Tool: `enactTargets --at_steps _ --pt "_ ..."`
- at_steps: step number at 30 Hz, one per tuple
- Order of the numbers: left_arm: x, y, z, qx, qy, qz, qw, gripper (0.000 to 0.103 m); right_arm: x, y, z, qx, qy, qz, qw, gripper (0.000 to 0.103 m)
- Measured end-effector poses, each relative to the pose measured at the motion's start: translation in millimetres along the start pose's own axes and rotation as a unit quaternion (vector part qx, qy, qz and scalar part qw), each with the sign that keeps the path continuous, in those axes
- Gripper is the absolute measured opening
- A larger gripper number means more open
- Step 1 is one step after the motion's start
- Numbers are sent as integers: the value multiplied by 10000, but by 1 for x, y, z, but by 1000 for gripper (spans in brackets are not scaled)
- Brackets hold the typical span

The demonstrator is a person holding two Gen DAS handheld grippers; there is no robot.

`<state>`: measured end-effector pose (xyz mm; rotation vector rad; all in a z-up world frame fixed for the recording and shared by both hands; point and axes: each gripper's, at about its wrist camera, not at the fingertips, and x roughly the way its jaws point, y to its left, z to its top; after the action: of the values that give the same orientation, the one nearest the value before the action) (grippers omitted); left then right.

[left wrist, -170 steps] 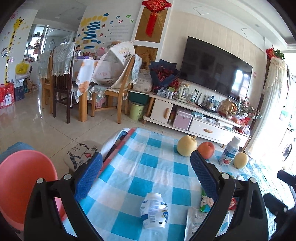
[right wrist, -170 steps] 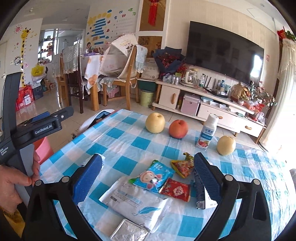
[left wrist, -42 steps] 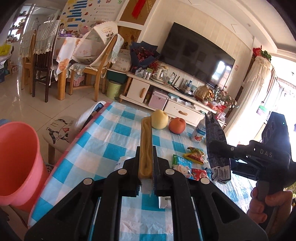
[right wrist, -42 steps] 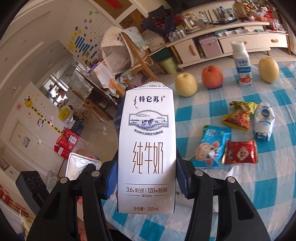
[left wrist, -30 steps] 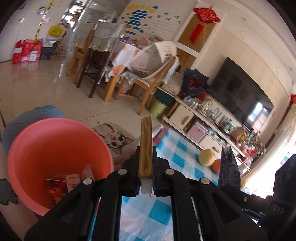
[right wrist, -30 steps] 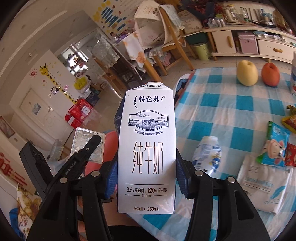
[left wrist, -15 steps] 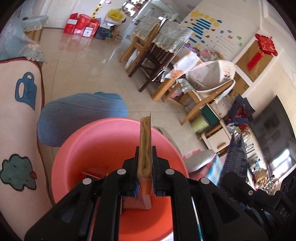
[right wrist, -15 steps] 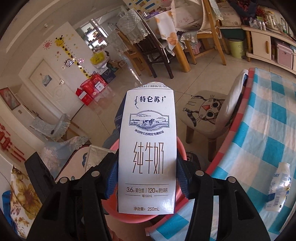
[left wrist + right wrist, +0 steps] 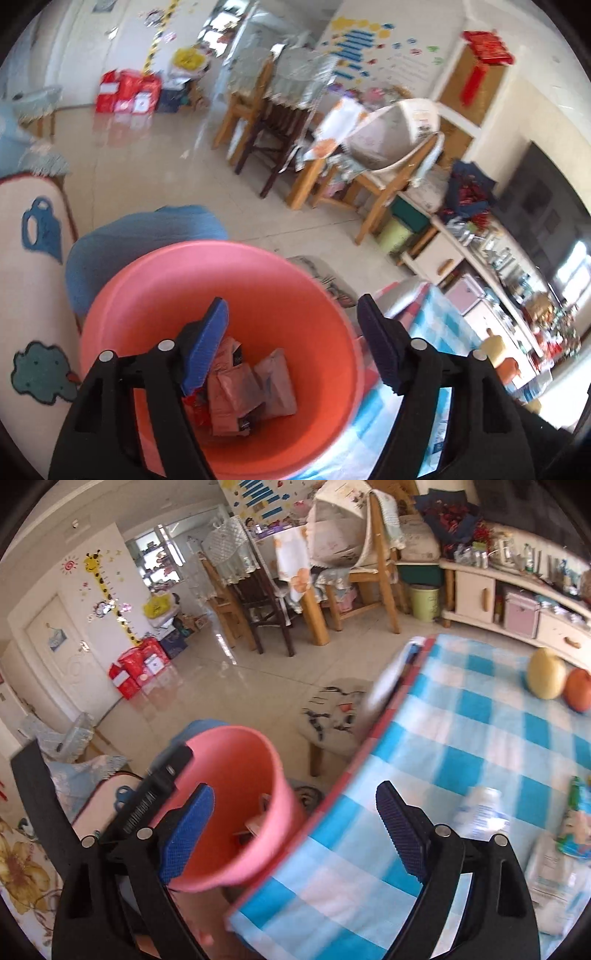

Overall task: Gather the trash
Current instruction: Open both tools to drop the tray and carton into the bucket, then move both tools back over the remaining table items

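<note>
A pink bucket point(image 9: 310, 295) stands on the floor beside the table; several pieces of trash point(image 9: 247, 387) lie in its bottom. My left gripper point(image 9: 291, 343) is open and empty right over the bucket's mouth. My right gripper point(image 9: 291, 827) is open and empty above the bucket's rim point(image 9: 273, 771) and the table edge. On the blue-checked tablecloth point(image 9: 480, 738) lie a small white bottle point(image 9: 480, 816), a white tissue pack point(image 9: 554, 878) and a blue snack wrapper point(image 9: 580, 823). The milk carton is not in view.
A pear point(image 9: 546, 677) and an apple point(image 9: 578, 690) sit at the table's far side. A cat-print stool point(image 9: 332, 716) stands by the table corner. A blue cushion point(image 9: 147, 236) lies behind the bucket. Chairs point(image 9: 280, 602) and a TV cabinet point(image 9: 517, 602) stand beyond.
Both grippers have opened. The flat tray has left my left gripper and the milk carton has left my right gripper. The right view has swung back toward the table.
</note>
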<state>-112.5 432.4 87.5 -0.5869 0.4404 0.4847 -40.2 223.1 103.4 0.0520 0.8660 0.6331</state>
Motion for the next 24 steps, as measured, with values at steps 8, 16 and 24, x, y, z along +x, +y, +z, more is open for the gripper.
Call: enactTargets --at_steps 8,16,24 --pt "-22 -49 -28 563 -142 -1040 9929 90 -84 -57 -39 -66 -440 -1082 9931 92" --pt "-35 -101 -57 1276 58 -1592 9789 91 -168 -117 -54 524 -1040 -1533 9813 95" --pt "-39 -141 -81 2347 439 -1756 9551 91 -215 -184 -65 1075 -1537 -1741 9667 95"
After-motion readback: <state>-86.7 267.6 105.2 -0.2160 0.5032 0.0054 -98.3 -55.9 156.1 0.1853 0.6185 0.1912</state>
